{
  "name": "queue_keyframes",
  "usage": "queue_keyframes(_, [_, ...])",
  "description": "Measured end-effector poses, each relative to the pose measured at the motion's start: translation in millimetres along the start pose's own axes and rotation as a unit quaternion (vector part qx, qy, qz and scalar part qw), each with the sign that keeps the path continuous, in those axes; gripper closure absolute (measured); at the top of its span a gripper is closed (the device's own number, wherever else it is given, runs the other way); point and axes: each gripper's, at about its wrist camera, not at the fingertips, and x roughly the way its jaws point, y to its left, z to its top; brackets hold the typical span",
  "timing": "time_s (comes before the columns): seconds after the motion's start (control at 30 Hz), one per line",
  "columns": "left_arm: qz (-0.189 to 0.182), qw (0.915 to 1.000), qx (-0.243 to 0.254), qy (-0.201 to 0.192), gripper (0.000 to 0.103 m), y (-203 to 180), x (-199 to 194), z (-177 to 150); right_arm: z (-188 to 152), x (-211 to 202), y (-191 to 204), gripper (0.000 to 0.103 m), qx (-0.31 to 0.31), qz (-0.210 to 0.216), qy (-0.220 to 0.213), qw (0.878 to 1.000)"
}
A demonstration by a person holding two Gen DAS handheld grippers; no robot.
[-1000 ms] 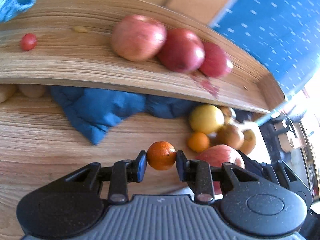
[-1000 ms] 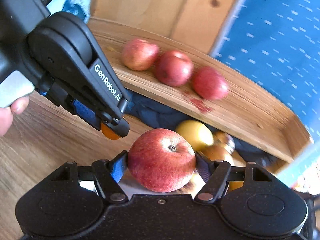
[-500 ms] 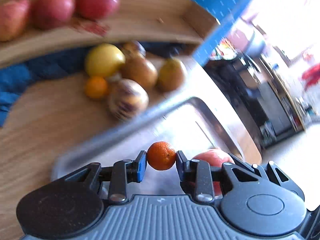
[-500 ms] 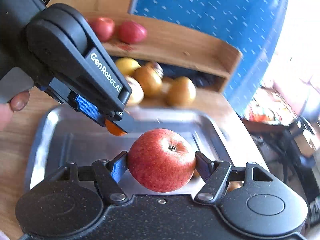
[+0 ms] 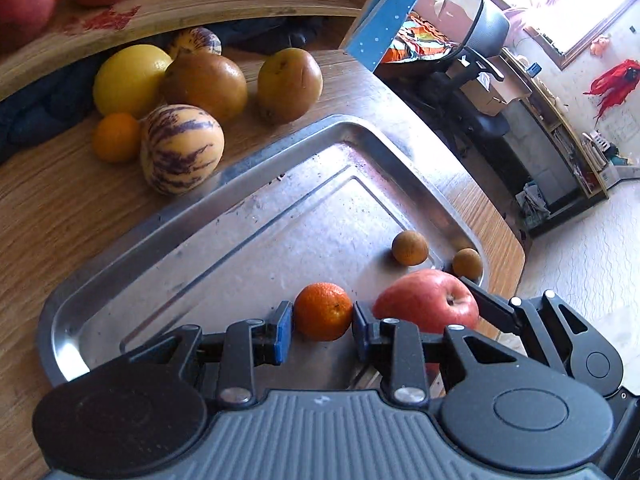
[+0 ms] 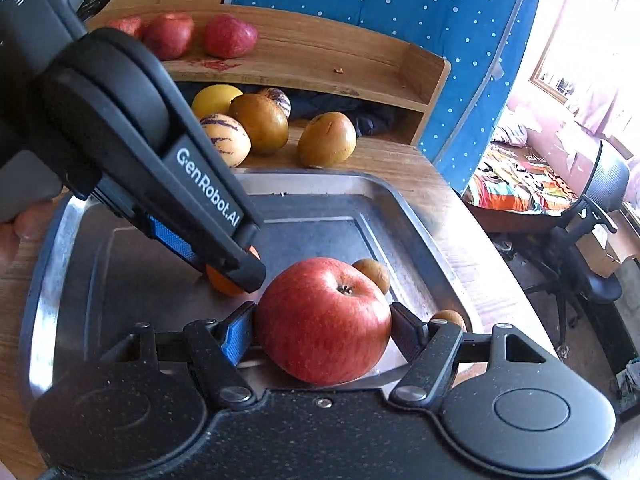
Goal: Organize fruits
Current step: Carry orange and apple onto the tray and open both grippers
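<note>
Both tongs hang over the steel tray (image 5: 256, 184), each loaded, and the likely reason is plain: the tray is where the loose fruit is being gathered. The left tongs (image 5: 323, 326) are closed on a mandarin (image 5: 323, 311), pinched at its sides between the blue pads, low over the tray floor; whether it touches the metal I cannot tell. The right tongs (image 6: 322, 330) are spread much wider and clamped on an apple (image 6: 323, 320), stem up, near the tray's right corner. Two small brown fruits (image 5: 409, 247) already lie in that corner, one just behind the apple and one beside the right finger, so the apple needs setting down clear of them. The tongs are close together, the left one crossing in front of the right camera, and could knock each other on release. On the bench (image 5: 60, 200) behind the tray wait a striped melon (image 5: 182, 149), a lemon (image 5: 130, 80), two brown pears (image 5: 289, 85) and a second mandarin (image 5: 116, 137); red apples (image 6: 230, 37) sit on the shelf above.
</note>
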Motion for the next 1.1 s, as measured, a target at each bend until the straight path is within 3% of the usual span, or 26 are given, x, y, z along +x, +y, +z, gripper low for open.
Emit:
queue_keyframes(0.27, [0.010, 0.9999, 0.005, -0.006, 0.061, -0.5, -1.2, -4.6, -3.2, 0.4, -0.9, 0.030, -0.006, 0.005, -0.017, 1.000])
queue_keyframes(0.5, [0.033, 0.9994, 0.000, -0.008, 0.036, -2.3, -9.0, -8.5, -11.1, -13.5, -1.8, 0.015, -0.018, 0.003, -0.023, 1.000])
queue_keyframes(0.57, [0.036, 0.9992, -0.010, -0.017, 0.029, -3.0, -18.2, -13.2, -13.0, -25.1, -2.9, 0.010, -0.012, -0.003, -0.031, 0.999])
queue_keyframes(0.63, [0.038, 0.9988, -0.012, -0.027, 0.016, -6.2, -29.2, -19.3, -15.1, -36.6, -4.6, 0.003, -0.004, -0.002, -0.037, 0.999])
queue_keyframes(0.73, [0.051, 0.9977, -0.011, -0.044, 0.005, -11.7, -45.6, -33.1, -20.6, -54.9, -4.8, 0.001, 0.014, 0.002, -0.039, 0.999])
queue_keyframes(0.97, [0.087, 0.9945, -0.032, -0.048, 0.001, -7.4, -76.8, -74.9, -38.1, -90.4, 10.1, 0.001, 0.016, 0.032, -0.042, 0.998])
queue_keyframes(1.1, [0.135, 0.9891, -0.050, -0.034, 0.001, 4.6, -92.7, -103.2, -47.6, -108.0, 24.1, 0.001, 0.007, 0.066, -0.045, 0.997])
